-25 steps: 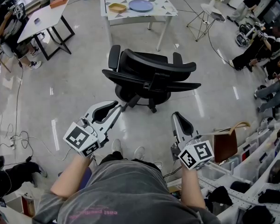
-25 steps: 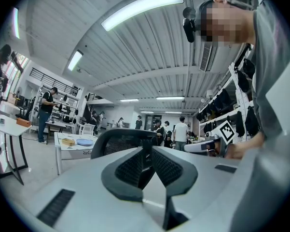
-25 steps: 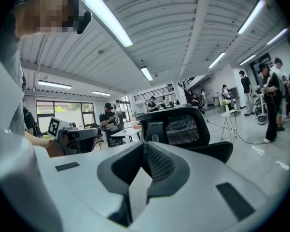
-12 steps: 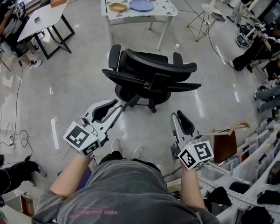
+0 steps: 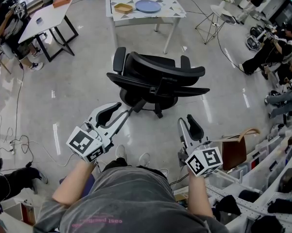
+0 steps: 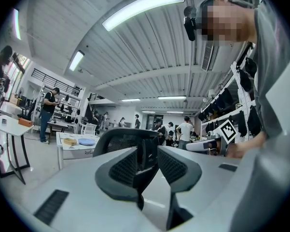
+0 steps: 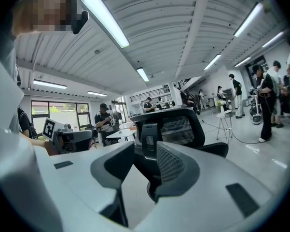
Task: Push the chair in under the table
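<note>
The black office chair (image 5: 158,79) stands on the grey floor with its back toward me, a short way in front of the white patterned table (image 5: 170,4). A yellow bowl (image 5: 122,7) and a blue plate (image 5: 147,6) lie on that table. My left gripper (image 5: 115,116) hovers short of the chair's back, apart from it; its jaws have just been opening and hold nothing. My right gripper (image 5: 188,126) is likewise short of the chair, its jaws just opened wide and empty. In the left gripper view the chair back (image 6: 130,139) shows beyond the open jaws, and in the right gripper view the chair back (image 7: 178,127) does too.
A second white table (image 5: 46,18) on black legs stands at the far left, a small side table (image 5: 218,11) at the far right. Seated people (image 5: 267,52) line the right side. Cables (image 5: 19,144) lie on the floor at left; shelving (image 5: 272,178) and a brown bag (image 5: 234,152) crowd the right.
The right gripper's jaws have spread from shut to wide apart, and the left gripper's jaws have widened too. Neither hand nor the chair has shifted.
</note>
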### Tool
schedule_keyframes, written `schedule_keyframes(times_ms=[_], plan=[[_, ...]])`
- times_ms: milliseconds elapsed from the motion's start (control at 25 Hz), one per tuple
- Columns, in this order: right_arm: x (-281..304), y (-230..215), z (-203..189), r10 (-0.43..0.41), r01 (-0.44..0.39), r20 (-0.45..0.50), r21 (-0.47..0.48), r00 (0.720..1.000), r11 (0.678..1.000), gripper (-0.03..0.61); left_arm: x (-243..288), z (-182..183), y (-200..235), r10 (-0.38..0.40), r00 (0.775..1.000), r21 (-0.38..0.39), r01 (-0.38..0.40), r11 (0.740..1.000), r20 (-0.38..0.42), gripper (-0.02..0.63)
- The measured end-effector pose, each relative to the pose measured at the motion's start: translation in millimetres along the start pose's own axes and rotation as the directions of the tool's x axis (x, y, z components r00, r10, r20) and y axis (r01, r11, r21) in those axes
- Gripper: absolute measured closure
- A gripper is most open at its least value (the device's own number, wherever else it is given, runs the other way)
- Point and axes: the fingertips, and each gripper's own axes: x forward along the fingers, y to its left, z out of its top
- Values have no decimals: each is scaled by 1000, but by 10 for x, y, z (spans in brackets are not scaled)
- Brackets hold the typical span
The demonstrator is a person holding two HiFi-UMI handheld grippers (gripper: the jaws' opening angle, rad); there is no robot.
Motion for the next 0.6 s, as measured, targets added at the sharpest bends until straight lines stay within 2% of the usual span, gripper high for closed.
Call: schedule_keyframes(times_ms=[280, 600], plan=[[10, -22, 23, -6, 6, 4, 7, 1000, 1000, 434, 5, 5, 20, 12, 1000, 4, -12, 1000, -1, 471], [2, -22, 13, -3, 3, 7, -1, 1000, 1000, 411, -2, -20, 37, 34, 999, 6, -34, 999, -6, 423]])
